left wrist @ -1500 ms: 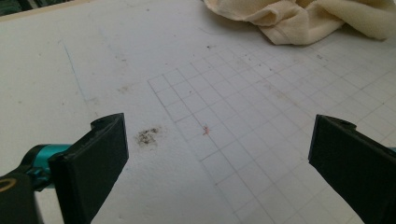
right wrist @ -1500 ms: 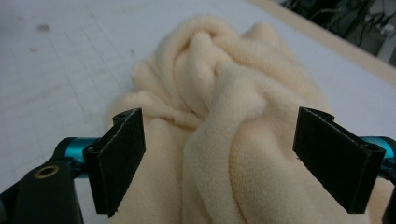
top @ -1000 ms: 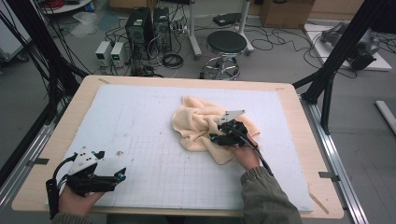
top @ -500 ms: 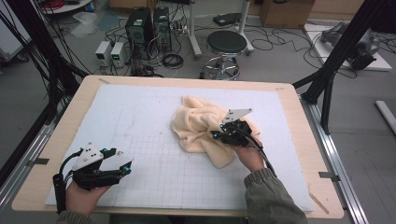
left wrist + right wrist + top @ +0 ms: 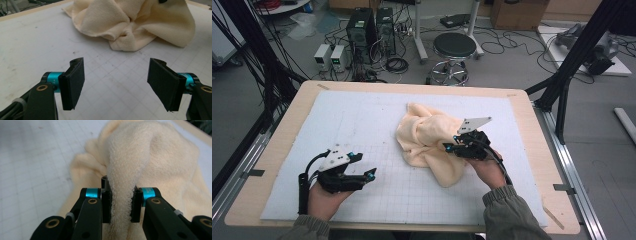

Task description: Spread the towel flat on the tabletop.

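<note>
The right gripper (image 5: 120, 203) is clenched on a fold of the crumpled cream terry towel (image 5: 429, 140) mid-surface; its fingers just reopened slightly (risking slippage). The left gripper (image 5: 120, 85), narrowing but released, could snag bunched layers.

one cream towel (image 5: 429, 142) is lying crumpled on one white gridded mat (image 5: 362, 120), which is covering one wooden table (image 5: 532, 107). two handheld grippers are showing: the left gripper (image 5: 369, 173) and the right gripper (image 5: 451, 147). on the floor beyond the table, one round black stool (image 5: 454, 46) is standing, two black computer towers (image 5: 371, 22) are sitting side by side, and two small grey boxes (image 5: 331, 56) are sitting beside them.
</note>
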Action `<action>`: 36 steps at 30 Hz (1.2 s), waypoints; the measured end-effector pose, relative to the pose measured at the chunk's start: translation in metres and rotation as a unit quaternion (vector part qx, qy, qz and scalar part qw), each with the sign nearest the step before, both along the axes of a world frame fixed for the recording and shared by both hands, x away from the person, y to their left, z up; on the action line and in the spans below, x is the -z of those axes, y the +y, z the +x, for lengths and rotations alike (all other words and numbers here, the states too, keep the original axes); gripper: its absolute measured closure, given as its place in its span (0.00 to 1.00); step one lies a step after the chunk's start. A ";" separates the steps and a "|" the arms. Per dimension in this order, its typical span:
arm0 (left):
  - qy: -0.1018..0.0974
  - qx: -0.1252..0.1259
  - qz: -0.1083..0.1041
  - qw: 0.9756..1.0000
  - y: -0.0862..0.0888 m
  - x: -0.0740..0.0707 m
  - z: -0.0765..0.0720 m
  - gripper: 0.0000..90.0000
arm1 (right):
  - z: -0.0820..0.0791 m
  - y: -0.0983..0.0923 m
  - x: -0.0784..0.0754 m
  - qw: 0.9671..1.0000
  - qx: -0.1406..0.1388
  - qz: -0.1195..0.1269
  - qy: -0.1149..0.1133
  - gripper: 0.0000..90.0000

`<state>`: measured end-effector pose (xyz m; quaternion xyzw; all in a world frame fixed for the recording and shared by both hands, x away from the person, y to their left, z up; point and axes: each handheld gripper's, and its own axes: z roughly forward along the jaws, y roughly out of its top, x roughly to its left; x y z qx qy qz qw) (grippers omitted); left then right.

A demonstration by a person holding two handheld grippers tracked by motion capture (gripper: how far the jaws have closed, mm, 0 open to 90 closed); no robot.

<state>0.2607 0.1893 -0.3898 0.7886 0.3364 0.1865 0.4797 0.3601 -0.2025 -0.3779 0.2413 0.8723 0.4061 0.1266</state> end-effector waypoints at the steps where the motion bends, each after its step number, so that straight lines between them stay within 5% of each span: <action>1: 0.000 0.003 0.001 1.000 -0.005 0.000 0.003 0.34 | 0.000 0.000 0.000 1.000 0.000 0.000 0.000 0.81; 3: 0.003 0.013 -0.002 1.000 -0.016 0.001 0.011 0.34 | 0.002 -0.007 0.000 1.000 0.015 0.014 0.009 0.74; 15: 0.037 0.054 0.027 0.997 -0.078 0.022 0.060 0.46 | -0.027 -0.025 0.005 0.997 0.045 0.046 -0.040 0.54; 20: 0.058 0.065 0.041 0.995 -0.096 0.032 0.075 0.49 | -0.040 -0.025 0.007 0.997 0.031 0.054 -0.045 0.52; 25: 0.058 0.072 0.050 0.994 -0.107 0.039 0.083 0.61 | -0.051 -0.017 0.011 0.997 0.014 0.054 -0.046 0.50; 27: 0.061 0.071 0.057 0.994 -0.110 0.042 0.086 0.68 | -0.056 -0.008 0.016 0.998 -0.009 0.042 -0.040 0.51; 33: 0.075 0.067 0.068 0.993 -0.111 0.041 0.092 0.84 | -0.050 0.008 0.039 1.000 -0.025 0.003 -0.017 0.52; 36: 0.080 0.065 0.067 0.992 -0.110 0.041 0.092 0.88 | -0.047 0.012 0.045 0.999 -0.024 -0.017 -0.023 0.57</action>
